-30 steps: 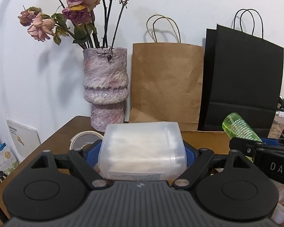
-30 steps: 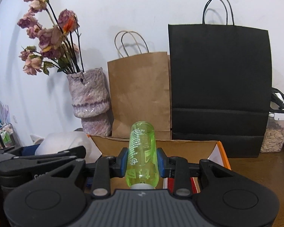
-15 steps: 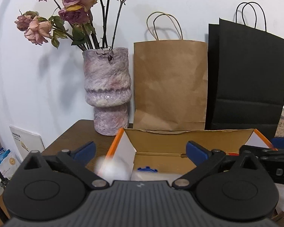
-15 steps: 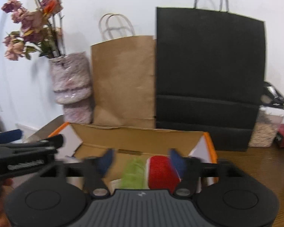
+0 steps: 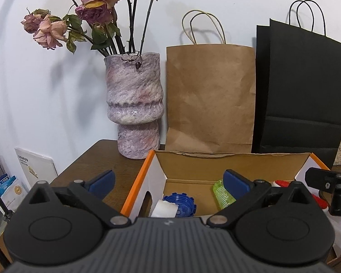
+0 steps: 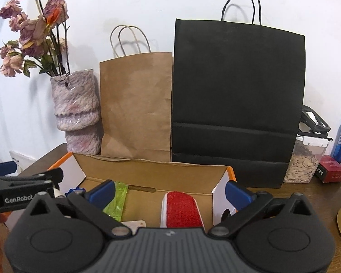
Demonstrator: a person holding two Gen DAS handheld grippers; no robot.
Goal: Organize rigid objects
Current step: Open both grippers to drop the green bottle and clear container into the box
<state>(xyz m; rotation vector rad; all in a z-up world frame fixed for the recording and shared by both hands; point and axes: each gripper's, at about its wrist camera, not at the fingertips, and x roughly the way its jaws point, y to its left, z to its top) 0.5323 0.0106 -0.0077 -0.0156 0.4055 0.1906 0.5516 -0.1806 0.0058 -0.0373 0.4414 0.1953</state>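
2 paper bags (image 6: 136, 104), 1 vase (image 5: 134, 107), 1 box (image 5: 229, 166), 2 claws (image 5: 168, 179).

"GenRobot" — white lettering on the left tool (image 6: 22, 179).

A mottled pink-and-grey vase (image 5: 134, 104) of faded pink roses (image 5: 47, 30) stands at centre left beside a plain brown bag (image 5: 210, 97) and black bag (image 5: 302, 95), above an orange-edged box (image 5: 136, 186) holding a lime-green bottle (image 5: 222, 193).

Left gripper (image 5: 169, 178) released white container (image 5: 164, 208), right gripper (image 6: 169, 192) released green bottle (image 6: 117, 201); both now in box (image 6: 152, 173).
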